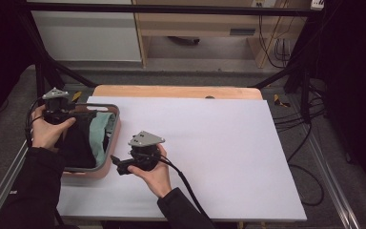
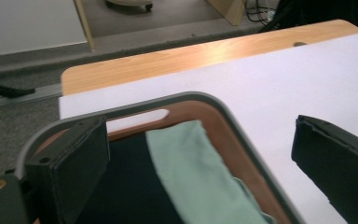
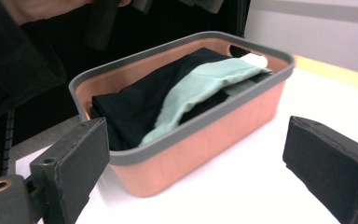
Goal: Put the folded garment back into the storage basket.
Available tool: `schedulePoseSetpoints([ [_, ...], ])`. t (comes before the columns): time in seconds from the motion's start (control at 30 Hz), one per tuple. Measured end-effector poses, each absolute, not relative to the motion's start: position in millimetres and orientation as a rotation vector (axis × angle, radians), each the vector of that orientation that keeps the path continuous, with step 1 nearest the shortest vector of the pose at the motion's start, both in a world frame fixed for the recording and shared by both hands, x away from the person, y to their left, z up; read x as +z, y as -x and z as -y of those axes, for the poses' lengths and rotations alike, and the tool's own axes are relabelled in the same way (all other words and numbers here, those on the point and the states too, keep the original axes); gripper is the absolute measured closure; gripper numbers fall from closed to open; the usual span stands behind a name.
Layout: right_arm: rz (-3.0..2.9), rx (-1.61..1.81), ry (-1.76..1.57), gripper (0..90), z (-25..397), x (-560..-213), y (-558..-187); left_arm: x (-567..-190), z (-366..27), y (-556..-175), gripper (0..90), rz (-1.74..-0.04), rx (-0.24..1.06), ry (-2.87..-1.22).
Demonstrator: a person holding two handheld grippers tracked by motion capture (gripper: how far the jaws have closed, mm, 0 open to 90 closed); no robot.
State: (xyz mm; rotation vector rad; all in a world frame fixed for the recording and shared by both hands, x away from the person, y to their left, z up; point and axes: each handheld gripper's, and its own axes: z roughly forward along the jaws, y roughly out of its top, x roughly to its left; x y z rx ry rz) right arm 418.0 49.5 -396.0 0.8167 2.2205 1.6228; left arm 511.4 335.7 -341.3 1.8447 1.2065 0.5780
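Left gripper: jaws spread wide, holding nothing, poised over the basket's far end.
Basket: salmon walls, grey rim, at the table's left edge; long axis runs near-to-far.
Black cloth: folded inside the basket.
Mint cloth: lies lengthwise over the black one.
Right gripper: jaws wide apart, empty, just beside the basket, pointing left at it.
Surface: white sheet on a wooden table.
Room: grey floor, pale cabinets beyond.
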Motion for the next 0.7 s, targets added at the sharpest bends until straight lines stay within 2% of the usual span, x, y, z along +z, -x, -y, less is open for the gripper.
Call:
schedulePoseSetpoints([
  [0.7,-2.199,1.586,-0.898,5.5,68,-384,-427,-358,-260,-482,1.3,-1.005,0.511,-1.961],
])
